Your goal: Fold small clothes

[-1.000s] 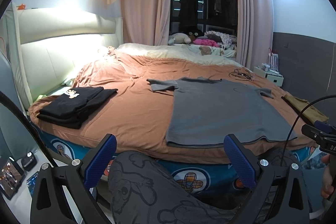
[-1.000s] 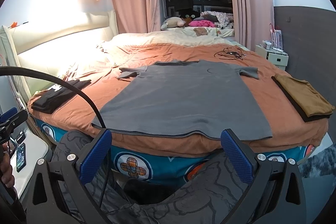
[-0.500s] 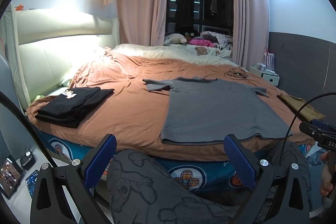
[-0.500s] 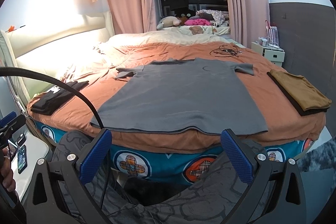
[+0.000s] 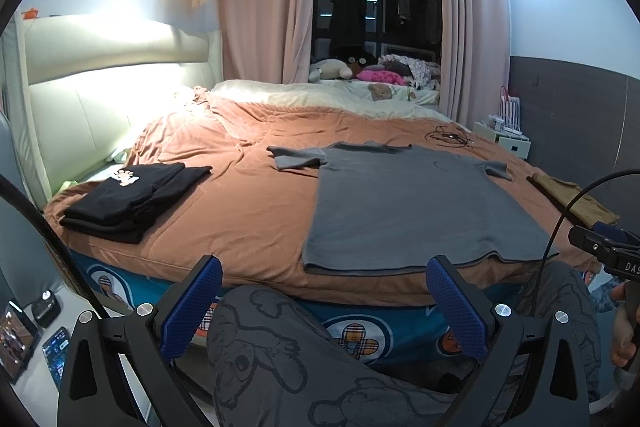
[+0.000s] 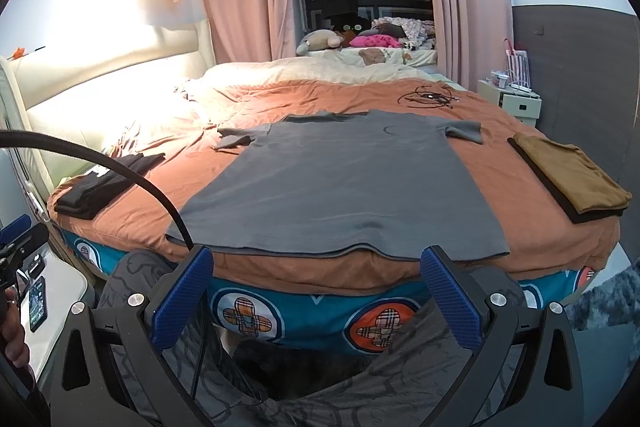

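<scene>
I see the grey T-shirt (image 6: 340,183) spread flat in the middle of the frame on the bed (image 6: 500,171), its hem at the near edge. My left hand-held gripper (image 5: 324,303) and right hand-held gripper (image 6: 316,297) both gape wide with nothing in them, low in frame, short of the hem. I judge a clean fold needs each one pinching a hem corner evenly, lifting together.

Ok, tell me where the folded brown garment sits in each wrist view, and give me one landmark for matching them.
Left wrist view: the folded brown garment lies at the right edge of the bed, far right of frame, partly cut by a cable.
Right wrist view: the folded brown garment lies right of centre, fully visible, on a dark piece.
Shared landmark: the grey T-shirt spread flat, just left of it in both.
</scene>
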